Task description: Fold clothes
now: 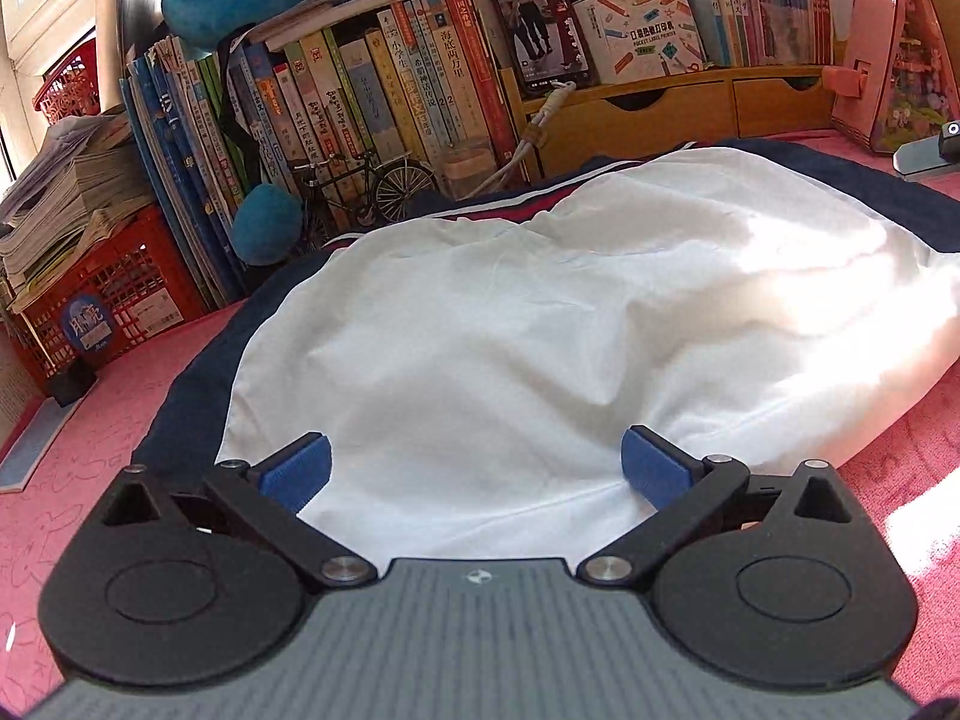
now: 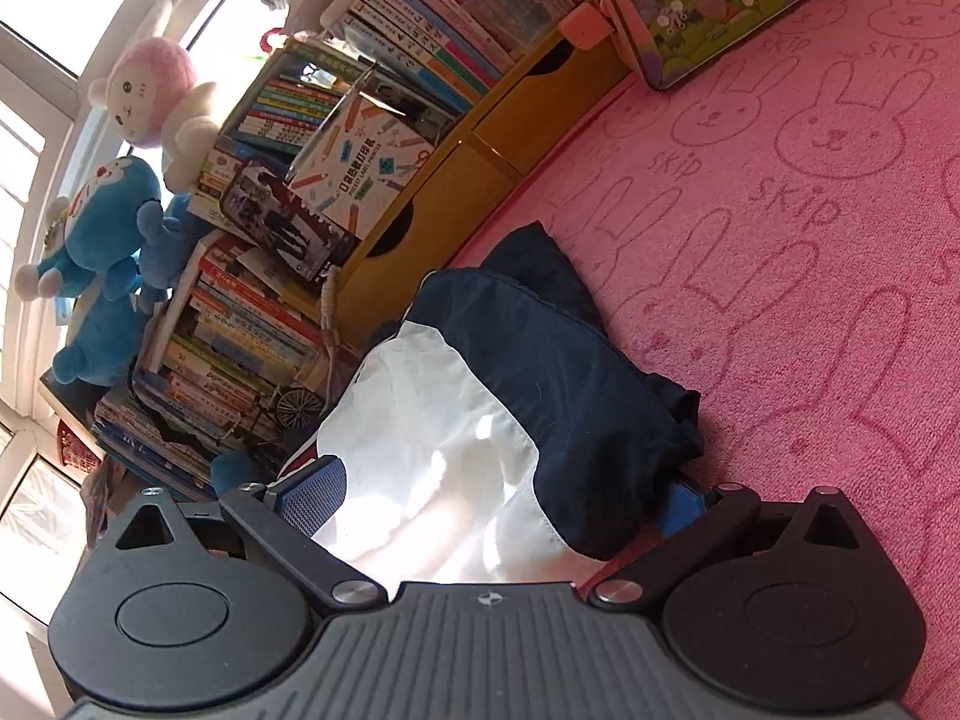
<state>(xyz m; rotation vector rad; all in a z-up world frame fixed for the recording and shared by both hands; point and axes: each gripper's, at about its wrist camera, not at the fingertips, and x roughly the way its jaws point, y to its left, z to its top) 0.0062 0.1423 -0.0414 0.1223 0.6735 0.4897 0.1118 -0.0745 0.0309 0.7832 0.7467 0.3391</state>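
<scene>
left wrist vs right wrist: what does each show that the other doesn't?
Left wrist only: the red crate under stacked papers, and the open left claw over the garment's white panel.

Right wrist only: the pink plush, the bunny print on the pink cover, and the open right claw.

Both: the white-and-navy garment, the bookshelf, the phone and the blue plush.

On the pink mat (image 2: 810, 228) under my right gripper's view, the word "skip" is pressed into the pile again and again between rabbit outlines, toward one o'clock. In my left view, at one o'clock, a white box (image 1: 645, 36) decorated with coloured pencils reads "POCKET LABEL PRINTER" under a line of Chinese characters. The book spines (image 1: 360, 96) at eleven o'clock carry Chinese titles too small for me to read with confidence.
</scene>
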